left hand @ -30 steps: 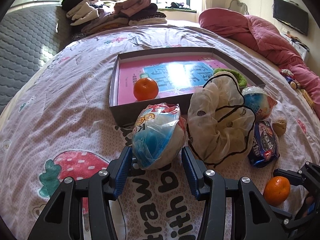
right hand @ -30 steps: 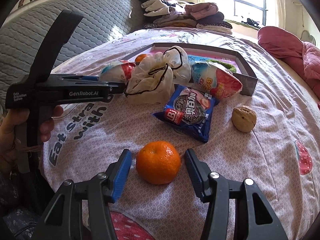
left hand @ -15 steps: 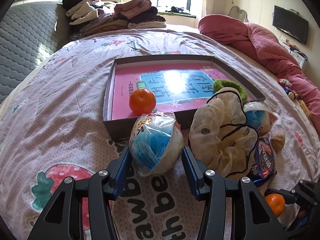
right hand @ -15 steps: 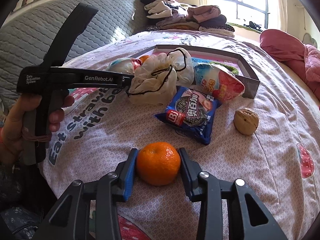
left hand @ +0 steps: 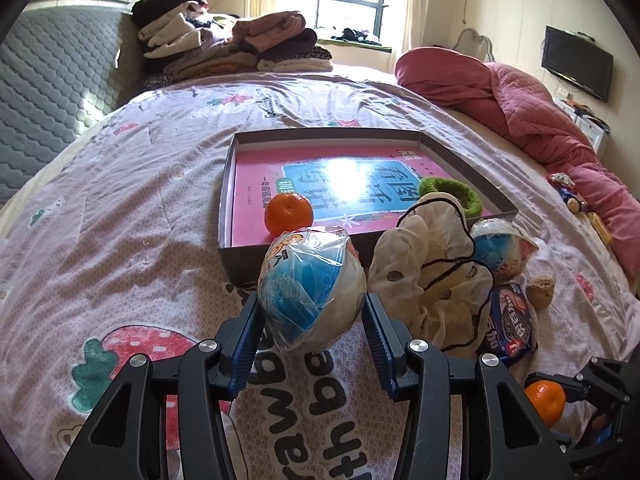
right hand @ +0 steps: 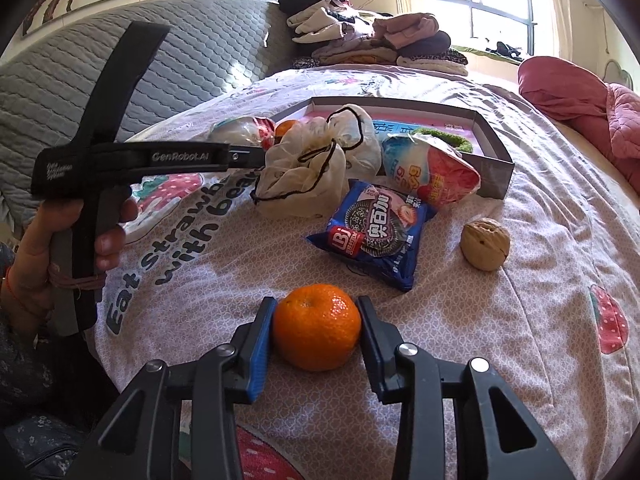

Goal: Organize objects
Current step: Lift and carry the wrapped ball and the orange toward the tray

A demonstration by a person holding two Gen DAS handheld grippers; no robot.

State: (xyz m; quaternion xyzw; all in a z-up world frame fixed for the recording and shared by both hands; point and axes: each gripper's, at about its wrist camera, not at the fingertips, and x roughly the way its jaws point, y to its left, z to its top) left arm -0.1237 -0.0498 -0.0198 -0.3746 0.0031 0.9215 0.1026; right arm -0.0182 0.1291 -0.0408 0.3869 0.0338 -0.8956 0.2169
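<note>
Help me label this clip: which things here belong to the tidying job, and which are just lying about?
Part of the job:
box lid tray
held mandarin
held snack ball
mandarin in tray
green scrunchie
drawstring pouch
cookie packet
walnut
second snack ball

Lying about:
folded clothes
pink quilt
television

The right gripper [right hand: 317, 330] has its blue pads pressed against both sides of a mandarin [right hand: 317, 327] on the near part of the strawberry-print bedspread [right hand: 520, 280]. Just beyond lie a blue cookie packet [right hand: 372, 236] and a walnut [right hand: 485, 249], with the shallow box [right hand: 492, 160] farther off. At the left, a hand [right hand: 52, 240] holds the left gripper's handle.
</note>
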